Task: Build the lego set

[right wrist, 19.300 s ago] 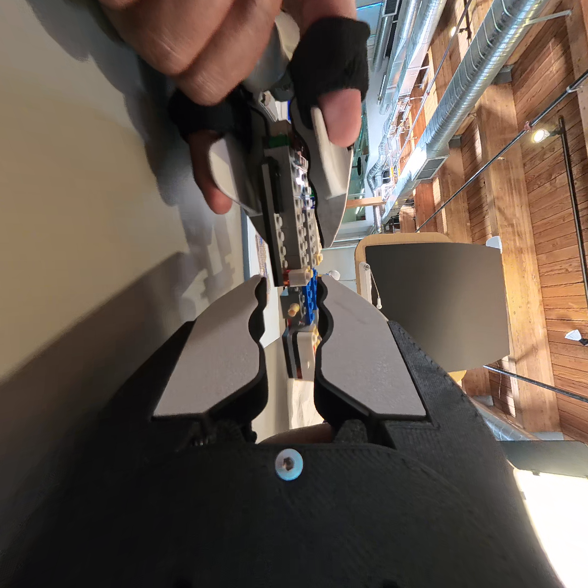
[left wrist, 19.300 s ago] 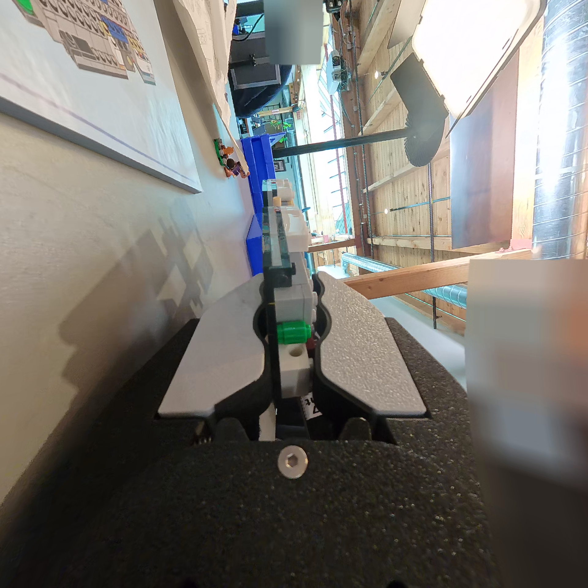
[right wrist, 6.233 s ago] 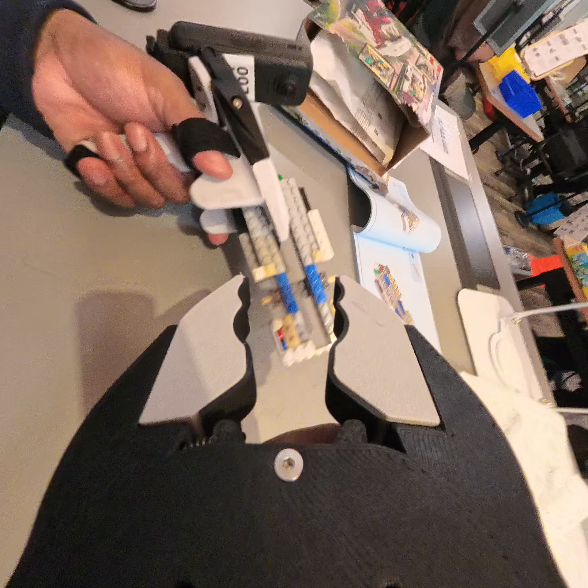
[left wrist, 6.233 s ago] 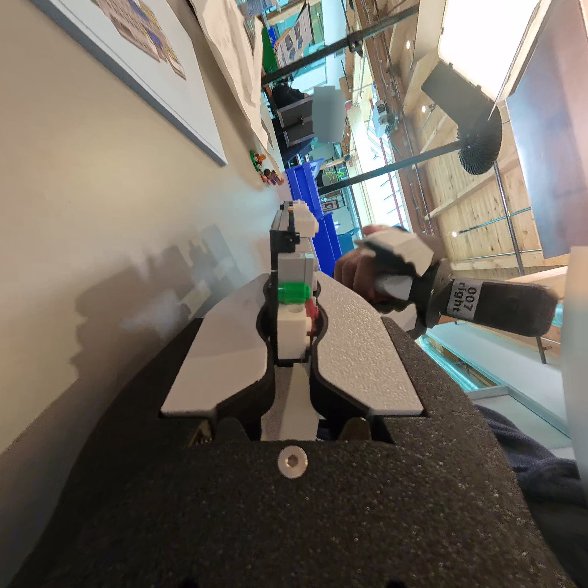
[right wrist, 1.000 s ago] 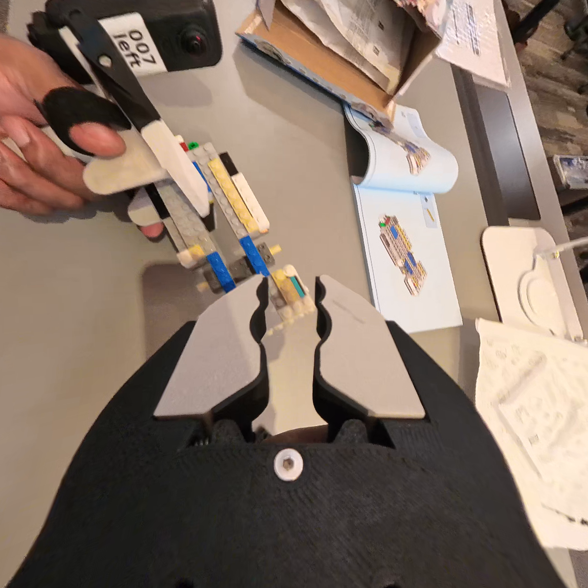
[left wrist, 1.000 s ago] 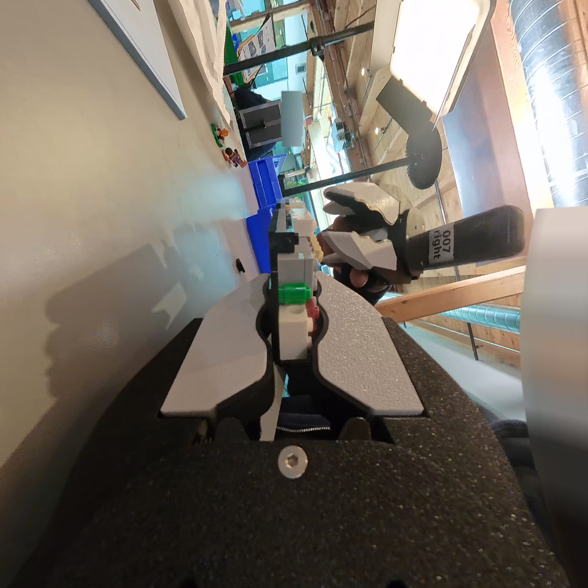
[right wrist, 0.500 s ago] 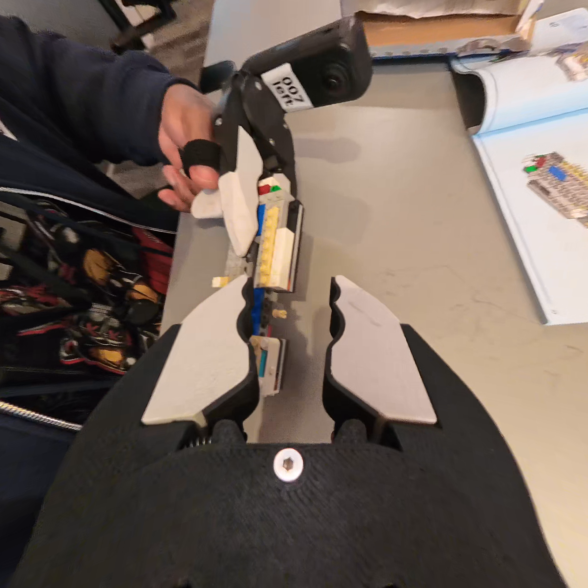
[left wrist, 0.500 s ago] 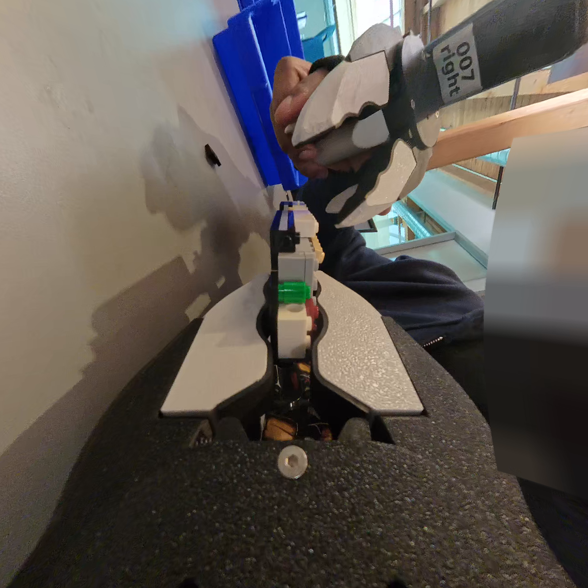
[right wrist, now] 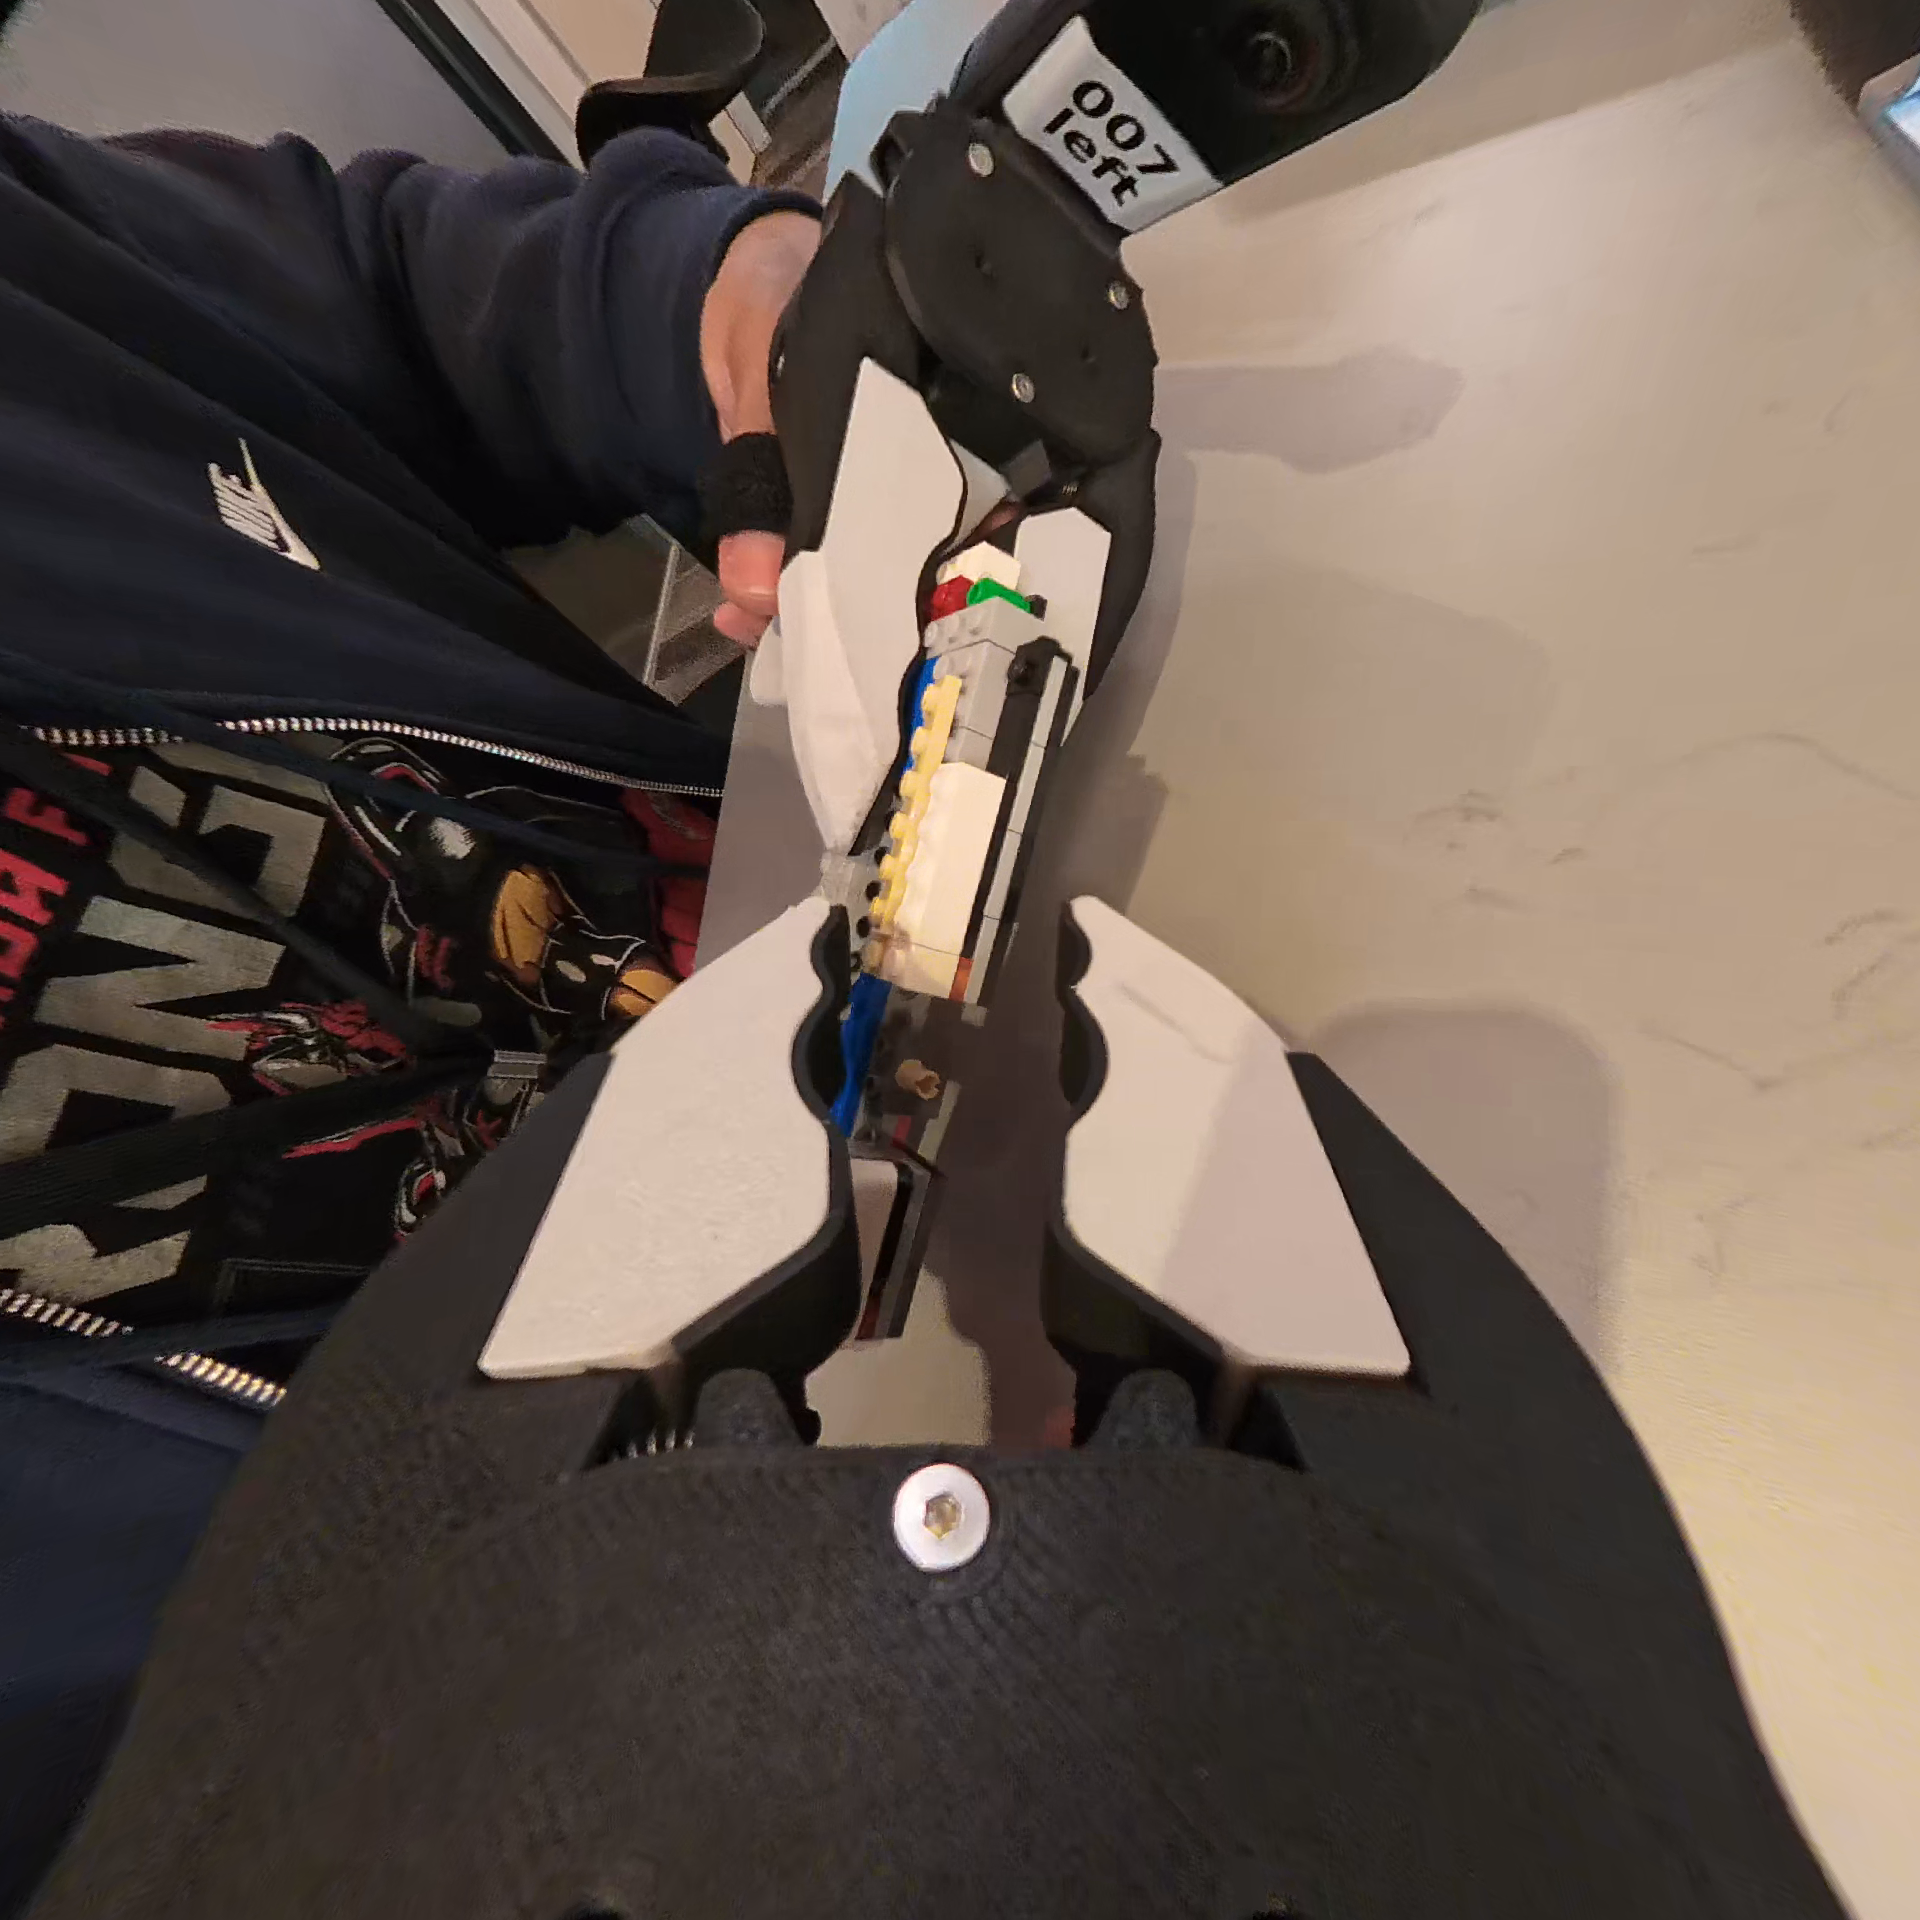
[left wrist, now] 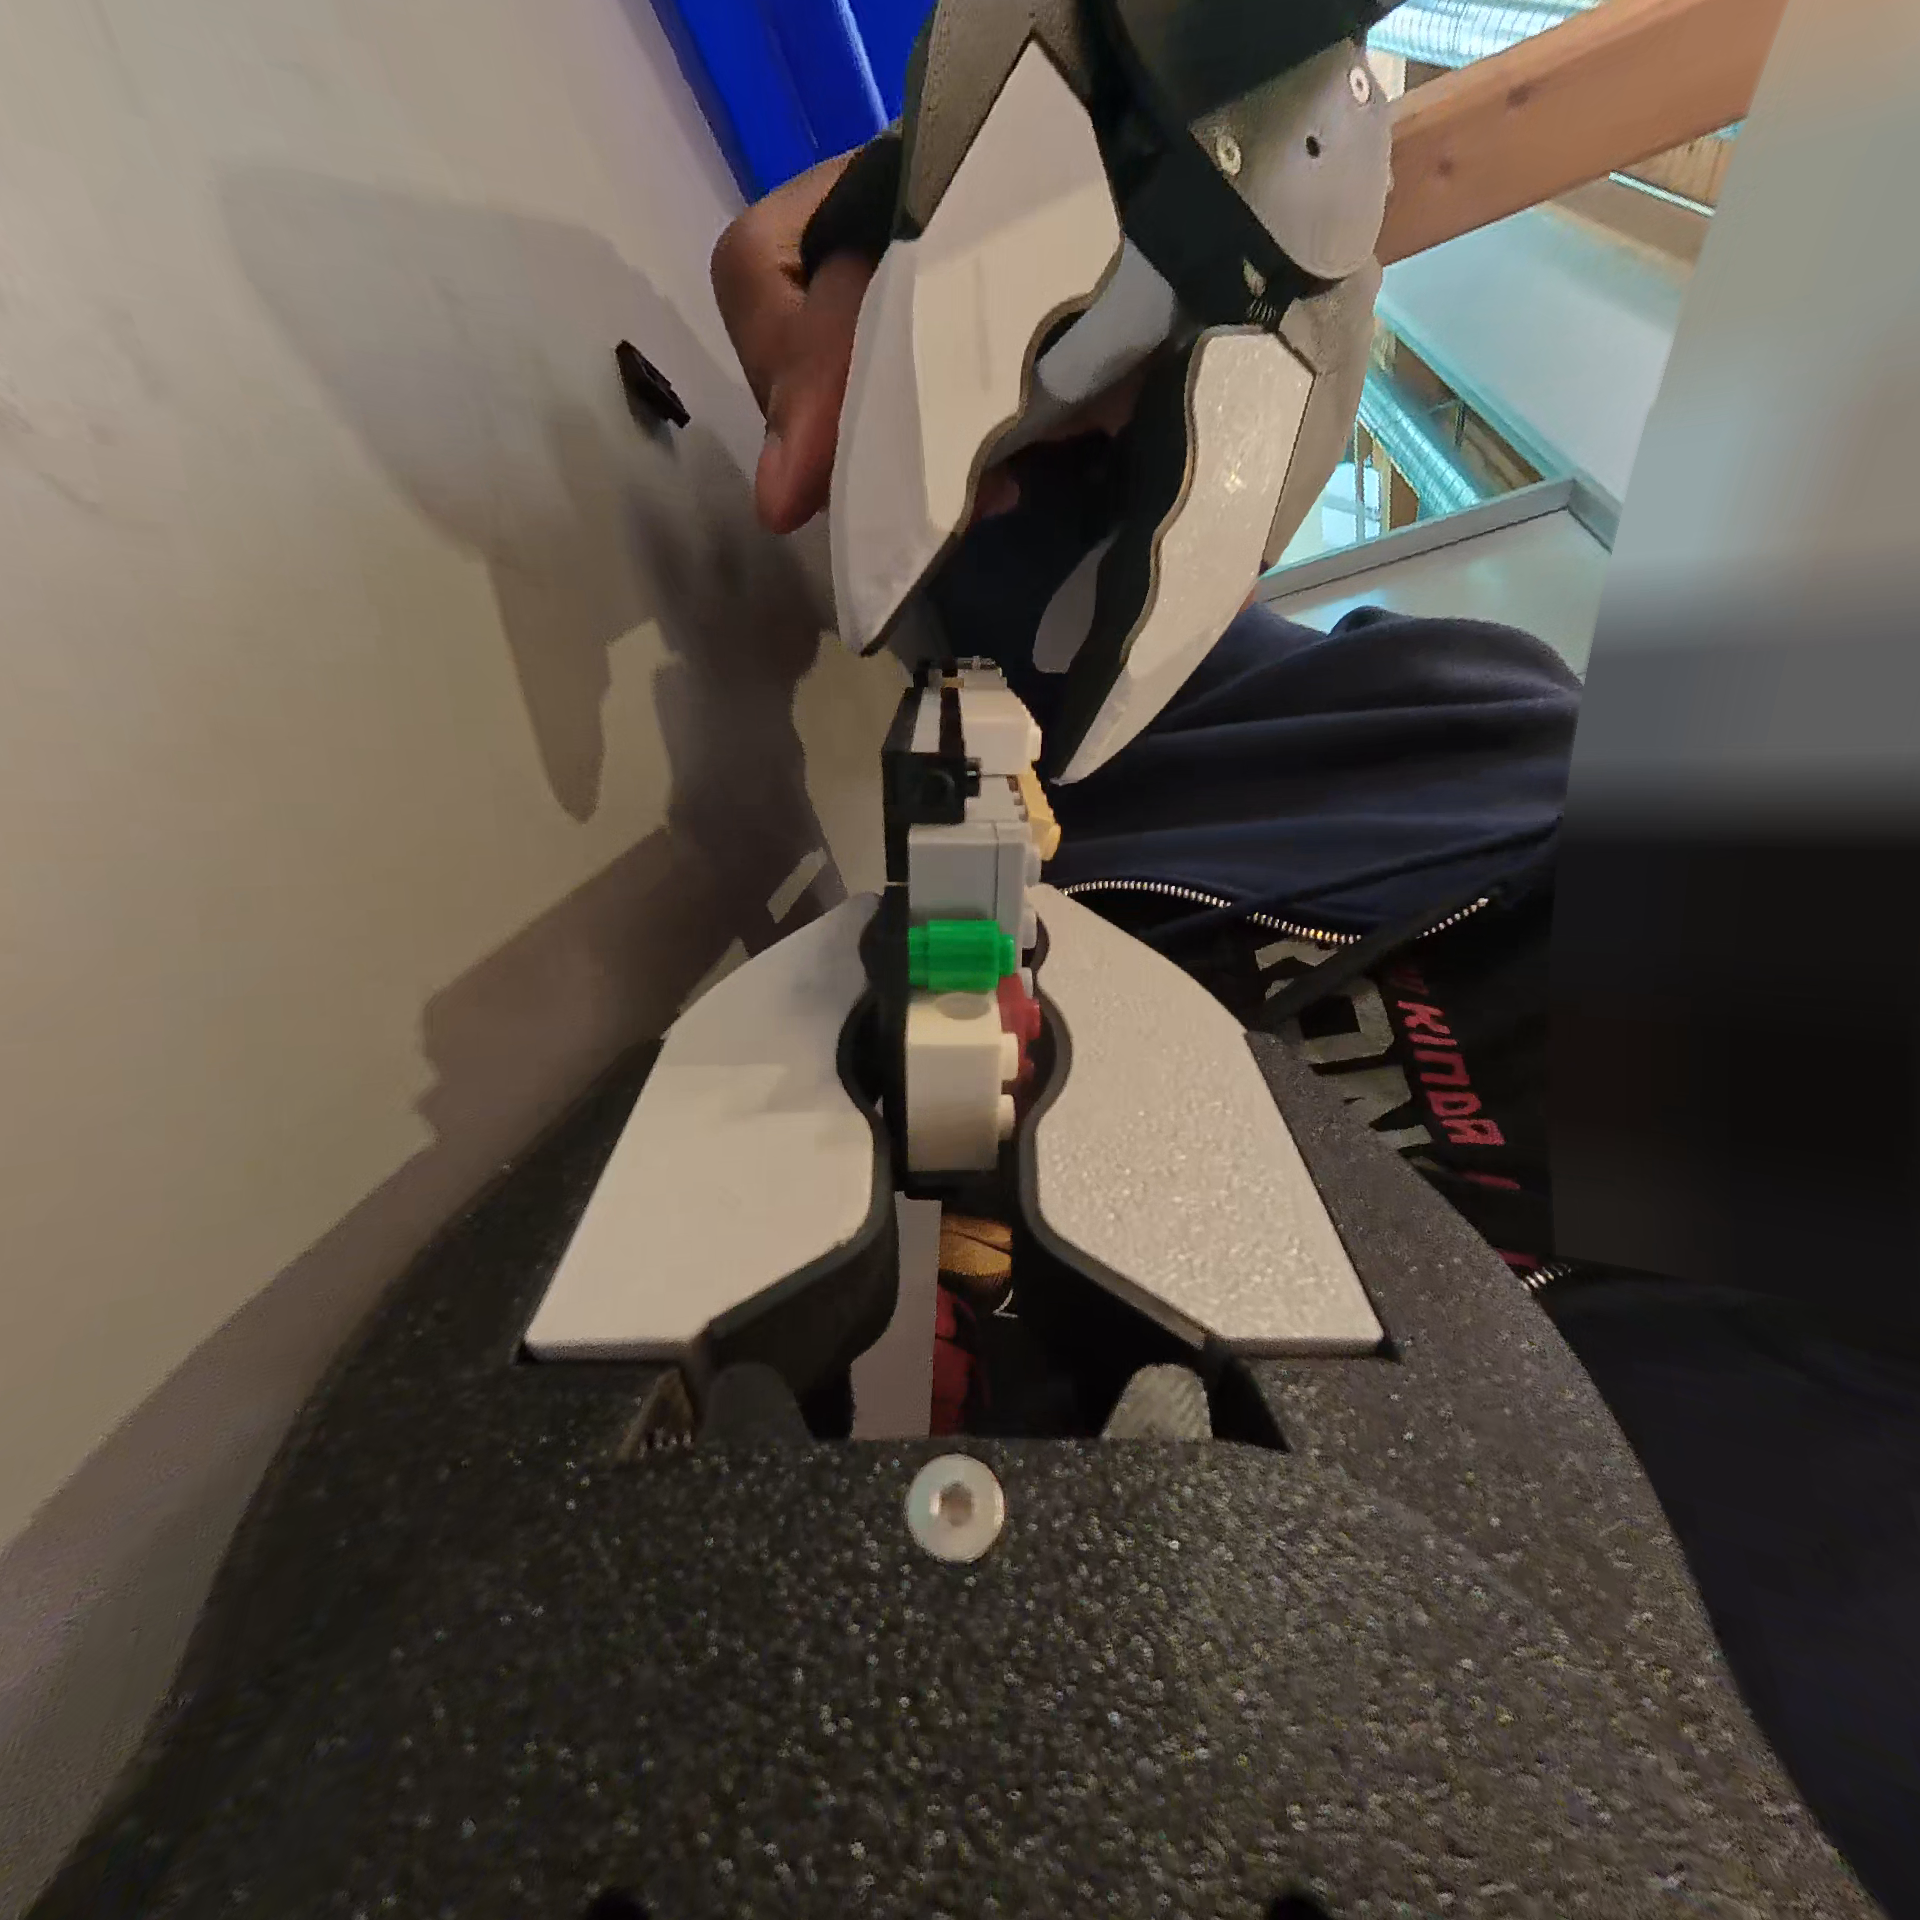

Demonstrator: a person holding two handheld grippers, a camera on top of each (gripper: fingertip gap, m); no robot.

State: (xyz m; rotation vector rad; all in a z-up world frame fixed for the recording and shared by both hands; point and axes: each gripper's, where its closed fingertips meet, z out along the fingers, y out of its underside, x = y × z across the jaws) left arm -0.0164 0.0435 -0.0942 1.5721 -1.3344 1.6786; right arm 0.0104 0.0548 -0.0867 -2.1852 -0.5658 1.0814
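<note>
My left gripper [left wrist: 956,920] is shut on one end of a long brick model [left wrist: 961,831] of grey, black, white, green and red bricks, held on edge above the table. In the right wrist view the model [right wrist: 961,821] shows yellow, white and blue bricks and runs from the left gripper [right wrist: 977,623] towards me. My right gripper [right wrist: 951,914] is open, and the model's free end stands between its fingers. Its left finger [right wrist: 727,1122] is close against the blue side; a gap shows at the right finger [right wrist: 1195,1122]. It also shows in the left wrist view [left wrist: 977,707].
A grey table [right wrist: 1558,727] lies under both grippers. A person's dark jacket [right wrist: 312,416] and printed shirt are close at the table edge. A blue bin [left wrist: 790,83] and a small dark piece [left wrist: 649,384] are on the table farther off. My left and right fingertips are right by each other.
My right gripper has moved in over the model's free end and its fingers have narrowed a little. My left gripper keeps its hold on the model, now nearer the person's body.
</note>
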